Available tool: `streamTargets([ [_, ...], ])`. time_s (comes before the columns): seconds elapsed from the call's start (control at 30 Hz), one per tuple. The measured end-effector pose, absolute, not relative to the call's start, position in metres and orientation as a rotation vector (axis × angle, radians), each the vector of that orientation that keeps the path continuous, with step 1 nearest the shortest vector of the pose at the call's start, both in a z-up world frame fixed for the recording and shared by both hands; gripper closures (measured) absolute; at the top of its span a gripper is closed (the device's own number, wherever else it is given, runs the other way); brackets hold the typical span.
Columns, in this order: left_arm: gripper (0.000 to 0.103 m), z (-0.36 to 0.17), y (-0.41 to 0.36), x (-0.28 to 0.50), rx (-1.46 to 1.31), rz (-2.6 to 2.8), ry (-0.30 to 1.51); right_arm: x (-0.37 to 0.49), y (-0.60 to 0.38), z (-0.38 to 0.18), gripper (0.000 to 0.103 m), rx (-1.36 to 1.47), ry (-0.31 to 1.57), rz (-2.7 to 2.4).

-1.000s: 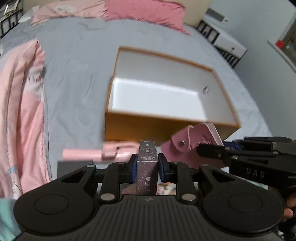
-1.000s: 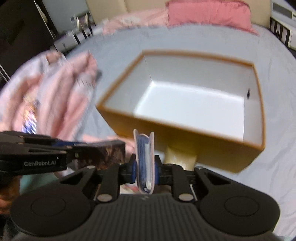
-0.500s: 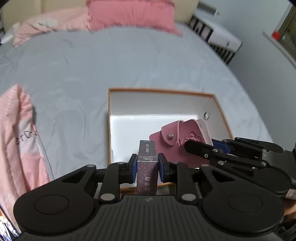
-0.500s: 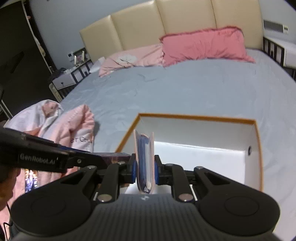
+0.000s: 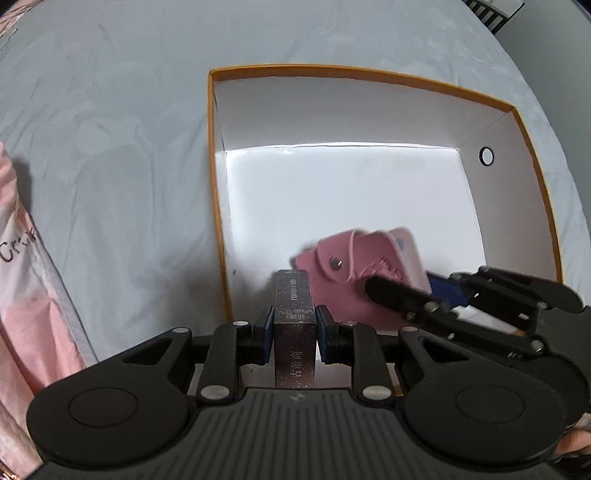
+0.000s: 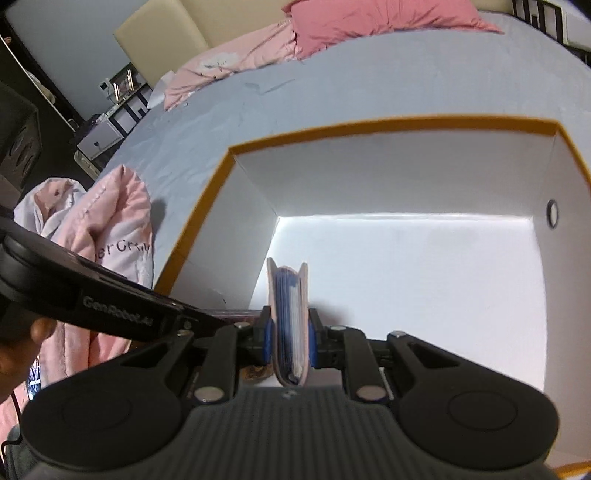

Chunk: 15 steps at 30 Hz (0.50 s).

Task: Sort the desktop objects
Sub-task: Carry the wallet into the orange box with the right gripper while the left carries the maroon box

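An open box [image 5: 212, 155] with orange rim and white inside lies on the grey bed; it also shows in the right wrist view [image 6: 207, 206]. My left gripper [image 5: 294, 332] is shut on a dark speckled card box [image 5: 294, 325], held over the box's near left corner. My right gripper [image 6: 290, 339] is shut on a pink snap card wallet [image 6: 289, 317], held edge-on above the box floor. In the left wrist view the wallet [image 5: 343, 273] shows its pink flap and snap, with the right gripper's fingers [image 5: 402, 295] on it.
A pink quilt [image 5: 26, 295] is bunched on the bed left of the box, also in the right wrist view [image 6: 110, 221]. Pink pillows [image 6: 369, 22] and a beige headboard [image 6: 166, 33] lie far off. A dark nightstand [image 6: 99, 136] stands beside the bed.
Both grippers have moved forward and down over the box, each still holding its object. The box now fills both views and the wallet hangs inside its rim.
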<state>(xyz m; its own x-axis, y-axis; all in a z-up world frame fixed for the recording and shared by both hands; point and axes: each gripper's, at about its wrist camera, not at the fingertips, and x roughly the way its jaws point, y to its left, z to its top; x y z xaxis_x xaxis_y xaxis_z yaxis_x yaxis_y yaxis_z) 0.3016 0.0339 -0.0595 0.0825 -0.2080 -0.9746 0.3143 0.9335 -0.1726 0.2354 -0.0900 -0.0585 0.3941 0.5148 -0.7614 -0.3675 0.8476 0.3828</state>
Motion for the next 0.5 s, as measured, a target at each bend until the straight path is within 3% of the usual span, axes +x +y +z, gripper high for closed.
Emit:
streamTargets([
  [0.5,0.072,-0.019,0.069,0.284,-0.029,-0.491,1.311,0.237,-0.072,-0.061,0.084,0.175,1.073,0.575],
])
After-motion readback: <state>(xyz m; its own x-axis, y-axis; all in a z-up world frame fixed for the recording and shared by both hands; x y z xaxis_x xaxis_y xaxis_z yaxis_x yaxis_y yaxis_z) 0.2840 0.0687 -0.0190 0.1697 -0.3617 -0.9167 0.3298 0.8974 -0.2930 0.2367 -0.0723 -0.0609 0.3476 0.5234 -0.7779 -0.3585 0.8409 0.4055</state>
